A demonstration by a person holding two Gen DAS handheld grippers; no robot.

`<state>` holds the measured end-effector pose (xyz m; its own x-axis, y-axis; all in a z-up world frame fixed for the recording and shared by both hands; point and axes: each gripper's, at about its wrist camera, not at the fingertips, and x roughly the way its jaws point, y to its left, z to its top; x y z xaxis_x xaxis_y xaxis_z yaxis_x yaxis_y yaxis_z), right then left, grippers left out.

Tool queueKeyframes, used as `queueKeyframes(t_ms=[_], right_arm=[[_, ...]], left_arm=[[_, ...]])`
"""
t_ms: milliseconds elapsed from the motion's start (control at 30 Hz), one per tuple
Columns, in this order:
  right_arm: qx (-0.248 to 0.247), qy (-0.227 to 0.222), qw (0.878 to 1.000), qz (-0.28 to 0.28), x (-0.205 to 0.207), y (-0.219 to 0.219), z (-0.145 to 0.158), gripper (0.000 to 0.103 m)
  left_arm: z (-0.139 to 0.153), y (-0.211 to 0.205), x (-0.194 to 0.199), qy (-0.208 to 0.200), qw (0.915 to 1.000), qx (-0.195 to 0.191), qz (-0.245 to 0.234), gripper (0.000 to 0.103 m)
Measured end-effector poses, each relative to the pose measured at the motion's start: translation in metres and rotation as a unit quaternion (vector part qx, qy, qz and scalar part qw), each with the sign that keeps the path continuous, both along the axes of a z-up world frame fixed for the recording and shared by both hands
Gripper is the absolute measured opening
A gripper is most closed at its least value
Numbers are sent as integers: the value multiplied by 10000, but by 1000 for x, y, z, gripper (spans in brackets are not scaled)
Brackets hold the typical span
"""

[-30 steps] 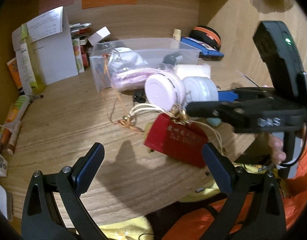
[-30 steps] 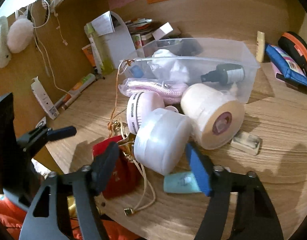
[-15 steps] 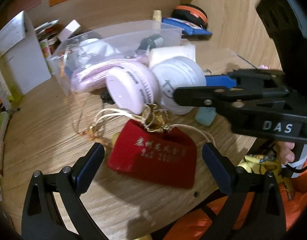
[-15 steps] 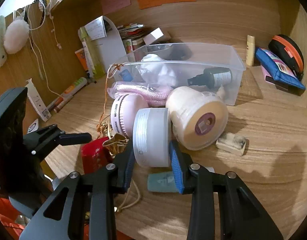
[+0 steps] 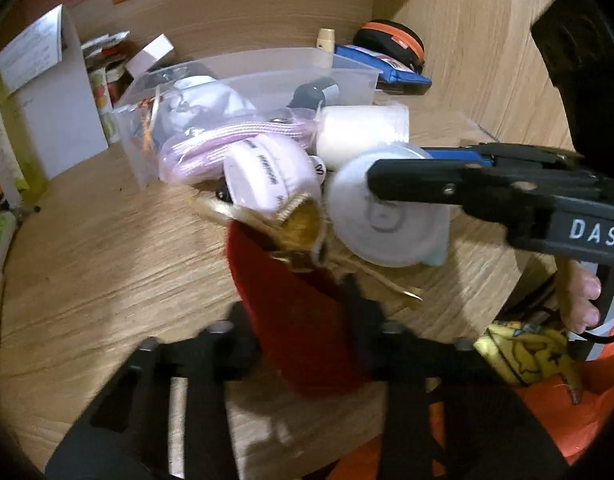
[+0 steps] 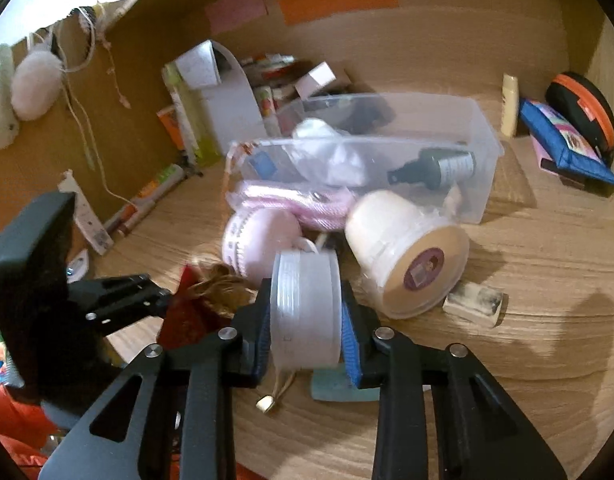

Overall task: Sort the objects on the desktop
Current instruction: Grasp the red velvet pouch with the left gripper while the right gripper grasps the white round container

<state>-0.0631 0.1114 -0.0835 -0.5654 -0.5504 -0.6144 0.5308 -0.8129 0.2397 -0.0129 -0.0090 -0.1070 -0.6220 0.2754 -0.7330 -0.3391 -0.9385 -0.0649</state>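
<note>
Your right tongs (image 6: pixel 306 334) are closing on the frosted white round plastic jar (image 6: pixel 305 306), pads on both flat faces, low over the wooden bench (image 6: pixel 527 320). Your left tongs (image 5: pixel 303 332) are closing on the red velvet drawstring pouch (image 5: pixel 295 320) at the bench's near edge. Risks: the gold drawstring cord (image 6: pixel 281 390) runs under the jar, so lifting either may drag the other; smooth jar could slip; the cream roll of tape (image 6: pixel 411 262) beside it may get knocked and roll
</note>
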Motion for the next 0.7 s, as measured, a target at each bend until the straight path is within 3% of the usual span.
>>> queueKeyframes(t_ms=[167,700], right_arm=[[-70,134,9999,13,4,4,8,27],[-474,300,9984,58,-16,19,42,27]], left_arm=[[8,-14,2,70,9996,132,242,23],[71,-57,-16,760,9918,720,731,23]])
